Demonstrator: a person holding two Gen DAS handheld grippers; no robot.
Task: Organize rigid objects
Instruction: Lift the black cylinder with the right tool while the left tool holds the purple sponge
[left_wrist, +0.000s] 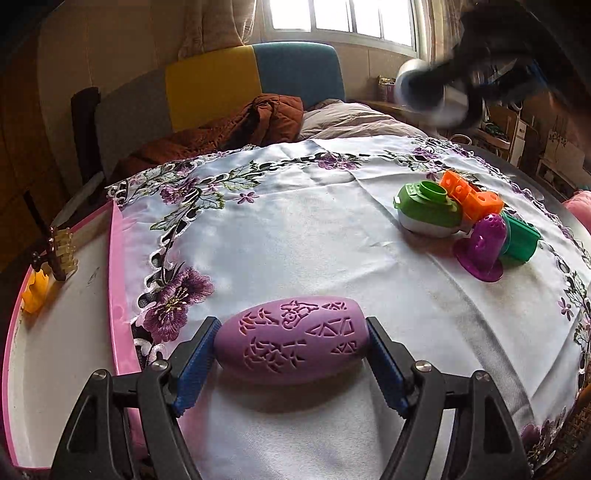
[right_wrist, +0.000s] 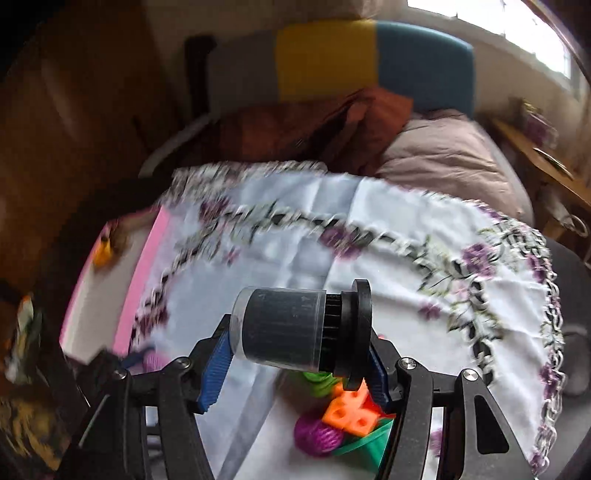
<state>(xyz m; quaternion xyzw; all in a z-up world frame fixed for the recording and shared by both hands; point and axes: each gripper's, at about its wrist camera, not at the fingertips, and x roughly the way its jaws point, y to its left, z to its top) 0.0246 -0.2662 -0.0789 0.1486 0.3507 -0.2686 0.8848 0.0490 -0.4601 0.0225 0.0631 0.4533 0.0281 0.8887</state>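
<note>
Rigid objects number six on or above the cloth-covered table (left_wrist: 295, 229). We count one purple egg-shaped shell (left_wrist: 291, 339) with cut-out patterns, one green-and-white piece (left_wrist: 428, 210), one orange block cluster (left_wrist: 471, 195), one purple perforated cone (left_wrist: 480, 251), one teal-green cup (left_wrist: 521, 240), and one black cylinder with a clear sleeve (right_wrist: 291, 328).

We see the left gripper (left_wrist: 291, 350) clenched on the purple egg-shaped shell, its blue pads pressing both ends, near the table's front edge and just beside the pink-rimmed tray (left_wrist: 118, 280) at the left edge. We see the right gripper (right_wrist: 299, 354) grasping the black cylinder with a clear sleeve across its length, raised above the cloth.

The left wrist view alone shows the tray's contents clearly: one yellow piece (left_wrist: 35, 295) and one small brown-and-cream item (left_wrist: 61, 254). It shows the right gripper only as a blur at top right. The right wrist view alone shows the cylinder's flanged black end sharply, with the four grouped pieces directly beneath it near the table's right edge, partly hidden.
</note>
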